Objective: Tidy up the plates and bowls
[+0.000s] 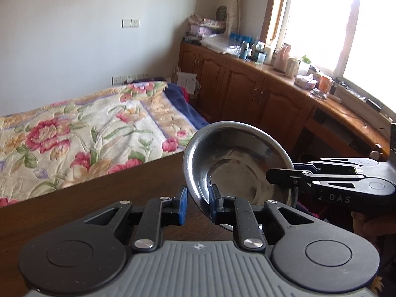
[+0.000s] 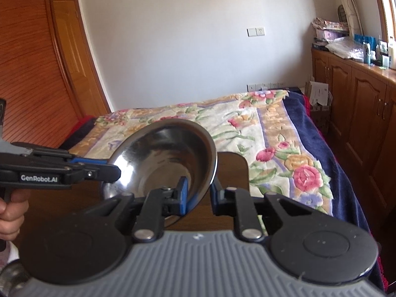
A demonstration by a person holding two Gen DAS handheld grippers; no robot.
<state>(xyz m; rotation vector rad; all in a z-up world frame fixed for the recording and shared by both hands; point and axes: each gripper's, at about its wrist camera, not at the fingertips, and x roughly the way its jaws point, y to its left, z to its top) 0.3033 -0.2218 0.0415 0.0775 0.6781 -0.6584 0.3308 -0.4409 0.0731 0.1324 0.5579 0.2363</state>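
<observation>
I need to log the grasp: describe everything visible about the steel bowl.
The steel bowl is shiny, round, shallow and empty, with a flat base and thin rolled rim. It is tilted steeply, raised over the dark wooden table. The left gripper and right gripper each straddle its rim, from different sides.

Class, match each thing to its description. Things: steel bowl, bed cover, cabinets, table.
Things:
1. steel bowl
2. bed cover
3. cabinets
4. table

Descriptions:
A. floral pattern
B. dark brown, flat top
C. shiny metal, tilted
D. reddish wood doors, below the window

Pairs: 1-C, 2-A, 3-D, 4-B
</observation>
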